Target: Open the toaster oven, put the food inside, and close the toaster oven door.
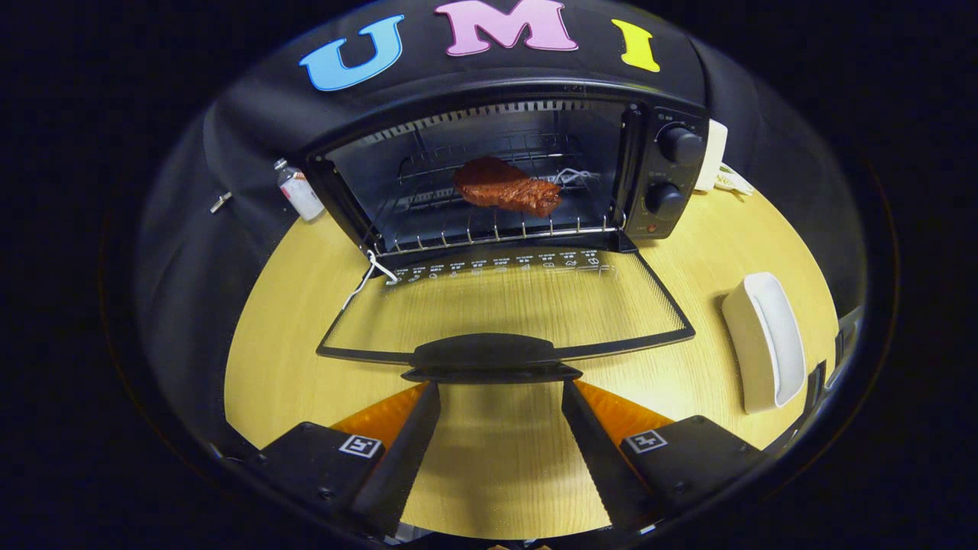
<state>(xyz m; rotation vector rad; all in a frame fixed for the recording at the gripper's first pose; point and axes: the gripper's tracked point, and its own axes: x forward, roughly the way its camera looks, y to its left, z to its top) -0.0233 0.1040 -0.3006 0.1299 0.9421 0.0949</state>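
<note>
Jaws apart, nothing between them, just bare tabletop (306, 321) showing in the gap; gripper (500, 386) sits right at the near edge of the toaster oven door (504, 305), tips flanking the door handle (489, 355) without clamping it, can't tell if they touch it. Door is fully dropped open, lying roughly flat over the tabletop, glass panel see-through with wood grain visible beneath. Toaster oven (504, 168) stands at the far side of the tabletop against the booth wall, cavity open toward the gripper. Food (506, 186), a brown-red steak-like piece, is already inside, sitting on the wire rack (497, 233) about mid-cavity, slightly right of centre. Two control knobs (678, 143) stacked on the oven's right panel, small red indicator below them. White cord or string (367, 279) hangs off the door's far-left corner down toward the tabletop. Left of the oven, far side: small bottle (299, 191) with a label, leaning against the wall cloth. Right of the oven: white object (712, 153) tucked behind its side, only partly visible, can't identify. Right and nearer: white oblong dish (768, 340) on the tabletop, well apart from the door and from the right jaw. Food in, door not yet closed.
</note>
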